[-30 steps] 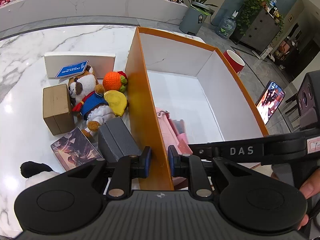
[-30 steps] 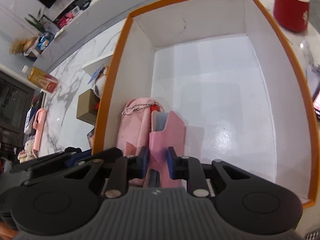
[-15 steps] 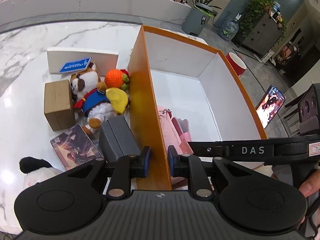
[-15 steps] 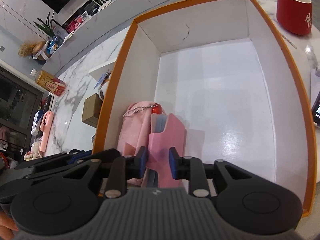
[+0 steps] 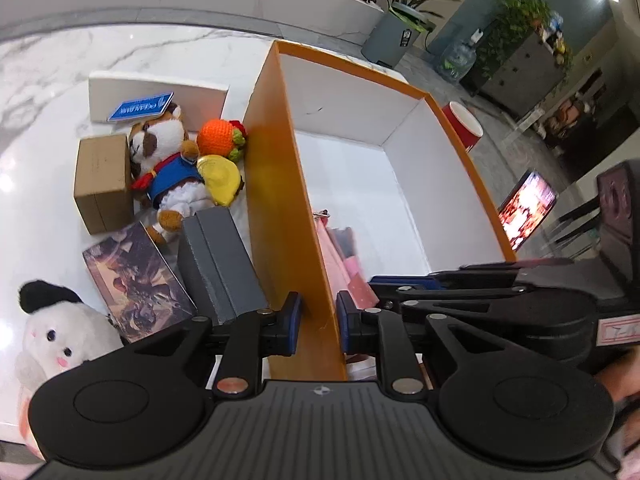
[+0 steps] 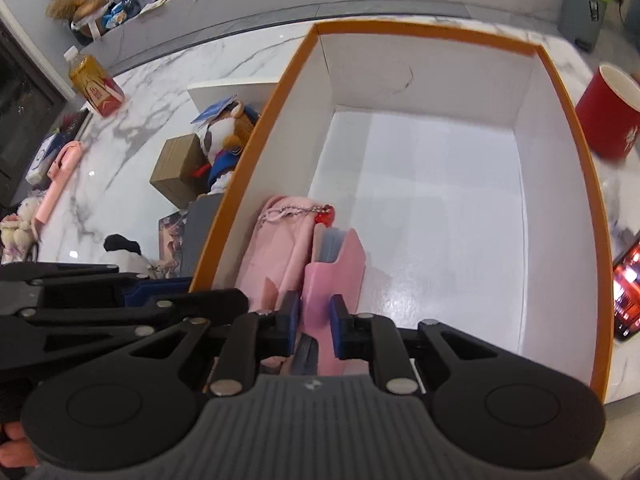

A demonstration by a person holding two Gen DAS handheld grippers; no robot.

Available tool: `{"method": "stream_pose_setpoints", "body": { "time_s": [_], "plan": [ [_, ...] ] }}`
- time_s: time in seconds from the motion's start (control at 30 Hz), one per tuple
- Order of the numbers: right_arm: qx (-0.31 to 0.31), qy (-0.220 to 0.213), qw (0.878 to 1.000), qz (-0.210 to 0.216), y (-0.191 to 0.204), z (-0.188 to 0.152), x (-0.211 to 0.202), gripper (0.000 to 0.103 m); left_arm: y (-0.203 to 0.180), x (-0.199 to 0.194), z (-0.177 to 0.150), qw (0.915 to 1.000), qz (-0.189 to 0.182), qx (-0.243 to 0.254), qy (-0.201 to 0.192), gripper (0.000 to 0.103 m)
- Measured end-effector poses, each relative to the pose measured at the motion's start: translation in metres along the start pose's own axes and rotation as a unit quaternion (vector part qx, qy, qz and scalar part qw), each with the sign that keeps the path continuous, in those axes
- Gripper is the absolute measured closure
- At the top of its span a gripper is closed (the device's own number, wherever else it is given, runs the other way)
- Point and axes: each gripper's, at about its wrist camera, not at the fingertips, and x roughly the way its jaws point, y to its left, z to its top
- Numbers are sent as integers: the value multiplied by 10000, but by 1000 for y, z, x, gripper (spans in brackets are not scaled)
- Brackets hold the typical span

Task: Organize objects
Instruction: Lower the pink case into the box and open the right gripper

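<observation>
A big orange box (image 5: 280, 184) with a white inside (image 6: 440, 208) stands on the marble table. My left gripper (image 5: 318, 318) is shut on its near left wall. My right gripper (image 6: 314, 314) is inside the box, its jaws set closely around a pink card holder (image 6: 340, 264) without clearly pressing it. A pink pouch (image 6: 272, 240) with a chain and red charm lies beside the holder against the left wall. Left of the box lie a plush dog (image 5: 168, 160), an orange knitted ball (image 5: 218, 138), a yellow piece (image 5: 220, 176), a grey case (image 5: 216, 256), a brown carton (image 5: 104, 180) and a picture box (image 5: 136, 276).
A white plush with a black ear (image 5: 60, 332) sits at the near left. A white box with a blue card (image 5: 156, 96) lies behind the toys. A red cup (image 6: 608, 116) and a lit phone (image 6: 628, 292) are right of the orange box. A drink bottle (image 6: 94, 84) lies far left.
Both views have risen and tilted a little. The right gripper's jaws have eased slightly around the pink card holder. The left gripper stays on the box wall.
</observation>
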Motion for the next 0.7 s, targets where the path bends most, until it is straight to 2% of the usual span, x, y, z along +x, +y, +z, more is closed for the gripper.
{"method": "stream_pose_setpoints", "body": {
  "time_s": [0.2,0.4,0.6,0.7],
  "plan": [
    [675,-35,9949,754,-30,0,7,84,-1,0,-1,10000,-18,3,-79,80],
    [514,-164,9968,583,-24,-4,0,82,5,-1,-3,9998,-155,-103,-113,79],
    [905,-122,9922,845,-41,-6,-4,81,8,-9,-1,9988,-324,-175,-326,79],
    [894,-155,9925,819,-42,-6,-7,75,8,-15,2,9985,-317,-132,-415,76]
  ]
}}
